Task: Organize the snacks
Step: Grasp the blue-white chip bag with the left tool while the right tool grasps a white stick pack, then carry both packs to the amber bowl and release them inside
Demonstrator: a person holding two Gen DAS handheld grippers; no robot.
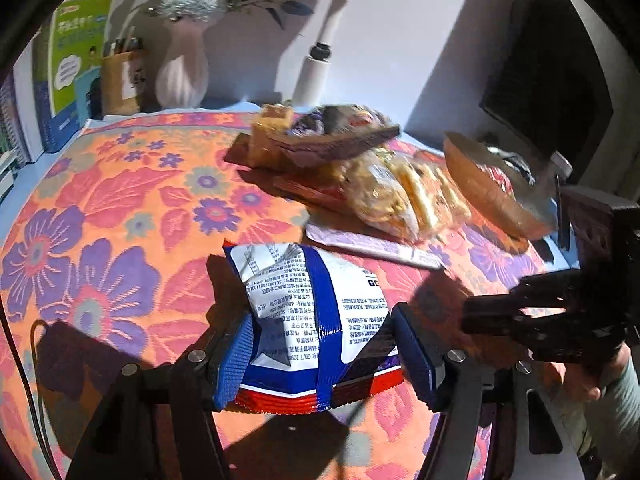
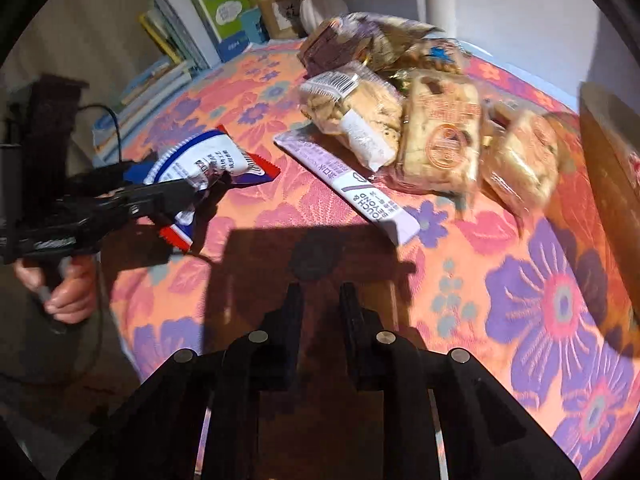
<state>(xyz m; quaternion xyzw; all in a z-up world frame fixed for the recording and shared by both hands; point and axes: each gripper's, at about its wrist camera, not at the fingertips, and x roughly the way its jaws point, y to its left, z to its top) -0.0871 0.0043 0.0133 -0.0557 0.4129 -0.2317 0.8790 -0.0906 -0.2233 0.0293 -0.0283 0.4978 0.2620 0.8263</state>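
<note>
The left tool (image 1: 324,364) pinched a white, blue and red snack packet (image 1: 308,308) between its blue pads (image 1: 230,364), holding it low over the flowered cloth (image 1: 120,220) toward the near edge of the bench; the packet's sides had creased in where the pads bore on it. It looked light, soft and air-filled, a slick film likely to crackle and slip, so the crimped red end seam seemed the surer place to hold than the puffed middle. The right tool (image 2: 320,300) stood pressed nearly together with nothing between its fingers, over bare cloth. Farther out lay a lilac sachet (image 2: 352,184) reading "TOUCH & BEYOND", then a heap of clear-wrapped pastries (image 2: 400,120) toward the far edge. The packet's back carried dense small print, too fine to read beyond "GB/T".
</note>
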